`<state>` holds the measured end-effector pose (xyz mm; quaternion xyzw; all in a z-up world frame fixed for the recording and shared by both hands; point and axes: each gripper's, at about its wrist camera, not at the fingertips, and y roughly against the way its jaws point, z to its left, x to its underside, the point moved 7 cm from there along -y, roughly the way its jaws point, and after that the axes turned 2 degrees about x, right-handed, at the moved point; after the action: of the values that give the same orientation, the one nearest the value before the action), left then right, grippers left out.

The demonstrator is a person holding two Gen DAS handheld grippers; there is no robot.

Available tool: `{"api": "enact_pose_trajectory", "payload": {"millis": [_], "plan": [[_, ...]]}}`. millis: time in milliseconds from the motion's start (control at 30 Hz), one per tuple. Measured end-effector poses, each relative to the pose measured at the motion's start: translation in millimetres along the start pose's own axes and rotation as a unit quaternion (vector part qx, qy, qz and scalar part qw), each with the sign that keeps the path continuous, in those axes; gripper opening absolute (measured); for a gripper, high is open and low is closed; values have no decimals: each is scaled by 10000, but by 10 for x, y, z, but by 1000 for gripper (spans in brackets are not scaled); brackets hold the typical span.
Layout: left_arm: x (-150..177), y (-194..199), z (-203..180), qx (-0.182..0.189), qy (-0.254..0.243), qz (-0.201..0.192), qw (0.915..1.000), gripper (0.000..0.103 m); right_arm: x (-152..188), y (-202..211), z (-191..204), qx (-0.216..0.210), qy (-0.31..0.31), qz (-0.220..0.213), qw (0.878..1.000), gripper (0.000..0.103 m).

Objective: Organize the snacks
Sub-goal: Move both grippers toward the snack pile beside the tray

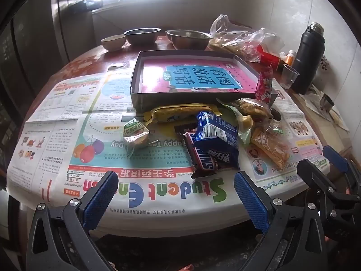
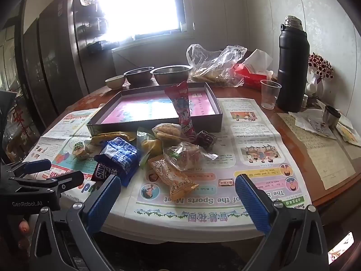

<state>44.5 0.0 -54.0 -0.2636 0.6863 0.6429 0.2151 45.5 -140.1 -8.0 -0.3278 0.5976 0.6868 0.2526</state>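
Note:
A heap of wrapped snacks lies on a newspaper before a shallow dark box (image 1: 191, 96) (image 2: 155, 122) with a pink and blue bottom. In the heap are a blue packet (image 1: 217, 140) (image 2: 119, 155), a Snickers bar (image 1: 203, 158), a yellow packet (image 1: 180, 113), an orange packet (image 1: 270, 146) (image 2: 173, 178), a small round green-labelled snack (image 1: 135, 134) (image 2: 80, 150) and a red packet (image 1: 265, 83) (image 2: 182, 110) leaning on the box's edge. My left gripper (image 1: 176, 194) hangs open over the table's near edge, nothing between its blue pads. My right gripper (image 2: 178, 199) is open too, just short of the orange packet.
Behind the box stand two steel bowls (image 1: 189, 38) (image 2: 171, 73) and a small ceramic bowl (image 1: 114, 40). To the right are a clear plastic bag (image 2: 214, 65), a red tissue box (image 2: 250, 74), a plastic cup (image 2: 269, 93), a black thermos (image 2: 292, 67) and a small metal cup (image 2: 331, 115).

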Motion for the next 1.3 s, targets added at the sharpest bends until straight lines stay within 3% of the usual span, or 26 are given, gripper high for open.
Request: {"api": "enact_pose_trajectory", "payload": {"millis": [1067, 1300], "plan": [[15, -39, -15, 38, -18, 14, 10000, 102, 50, -47, 11, -24, -15, 78, 10000, 102], [30, -76, 29, 47, 34, 170, 9998, 102, 69, -78, 1, -77, -78, 137, 9998, 102]]}}
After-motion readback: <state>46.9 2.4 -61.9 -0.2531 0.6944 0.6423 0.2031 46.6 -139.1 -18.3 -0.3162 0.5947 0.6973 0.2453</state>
